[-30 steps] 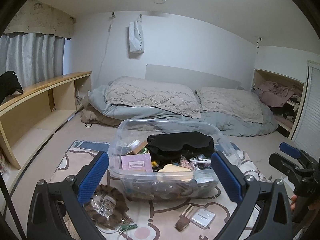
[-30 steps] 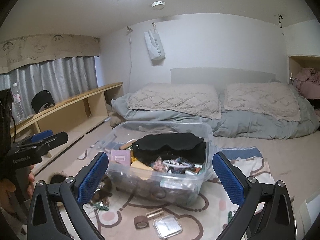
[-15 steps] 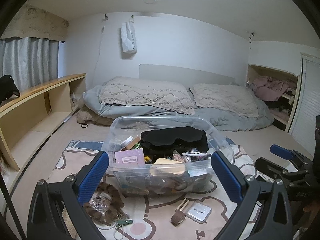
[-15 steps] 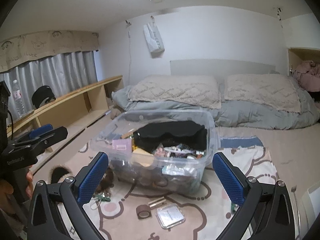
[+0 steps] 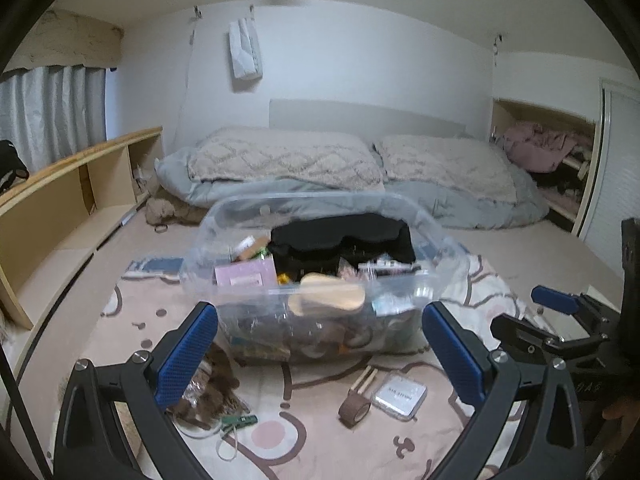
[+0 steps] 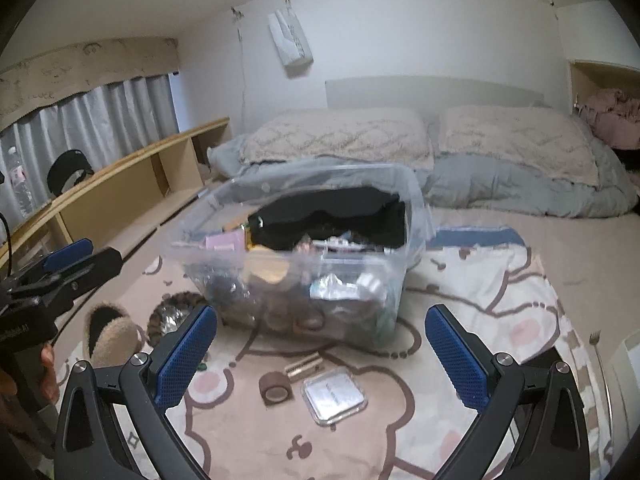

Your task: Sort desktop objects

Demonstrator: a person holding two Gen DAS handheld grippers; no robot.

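Both claws hang above a pink patterned rug (image 5: 280,432) on the floor, each spread wide with nothing between its blue pads. The left claw (image 5: 320,352) points at the near wall of a clear plastic bin (image 5: 248,216), and the right claw (image 6: 320,354) faces the same bin from a little farther right. Each claw also shows at the edge of the other's view, held by a hand that is only partly visible.

The bin stands in the middle of the rug and is full of small things: a black cloth item (image 5: 344,240) at the far side, a pink box (image 5: 244,276) toward the left and a pale wooden piece (image 5: 332,300) against the near wall. The rest of its contents are too blurred to name.

On the rug just near of the bin lie a brown tape roll (image 6: 276,390), a small flat clear case (image 6: 334,398) touching or almost touching it on the right, and a short gold-coloured tube (image 6: 304,366) just beyond them. To the left of the bin lie a furry brown item (image 6: 108,334) and a striped furry pouch (image 6: 172,312), with a green clip (image 5: 238,422) near them.

Beyond the rug are a bed (image 5: 460,196) with two pillows, and a low wooden shelf (image 5: 60,204) along the left wall.
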